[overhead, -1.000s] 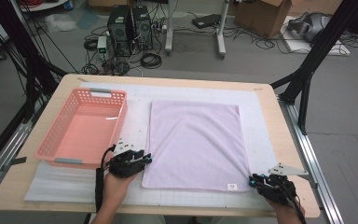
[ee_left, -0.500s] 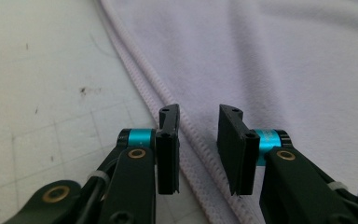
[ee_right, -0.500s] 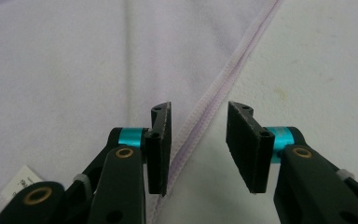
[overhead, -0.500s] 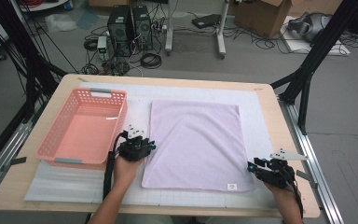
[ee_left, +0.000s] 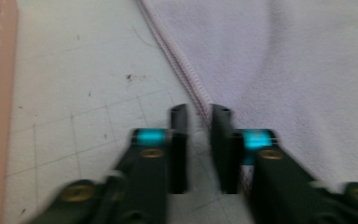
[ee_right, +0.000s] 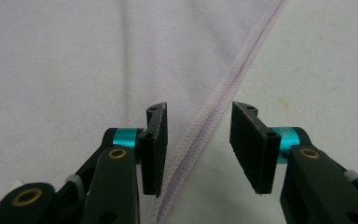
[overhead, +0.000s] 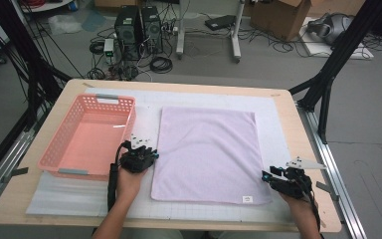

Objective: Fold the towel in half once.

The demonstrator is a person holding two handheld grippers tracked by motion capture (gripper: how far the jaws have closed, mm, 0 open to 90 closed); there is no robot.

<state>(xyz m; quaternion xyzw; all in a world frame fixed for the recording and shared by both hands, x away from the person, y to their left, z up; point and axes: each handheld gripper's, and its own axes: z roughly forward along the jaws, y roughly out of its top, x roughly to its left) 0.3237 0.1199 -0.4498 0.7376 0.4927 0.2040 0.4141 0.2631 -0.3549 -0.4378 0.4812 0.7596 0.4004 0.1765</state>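
room: grey floor, cables | table (overhead: 303, 149): wood, white grid mat (overhead: 144, 117) | towel (overhead: 209, 149): soft lilac, flat, centre | basket (overhead: 59, 162): pink perforated plastic | left gripper (overhead: 144, 151), right gripper (overhead: 267, 175): both open, straddling towel hems; right has just been opening

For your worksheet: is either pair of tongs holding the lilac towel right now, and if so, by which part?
Nothing is held. The left tongs and the right tongs each straddle a side hem of the towel with their pads apart.

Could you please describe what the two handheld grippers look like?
Both the left gripper and the right gripper have flat black jaws, teal bands and brass-coloured screws. In the high view, a black cable trails from the left one, and the right one carries a grey three-cornered plate.
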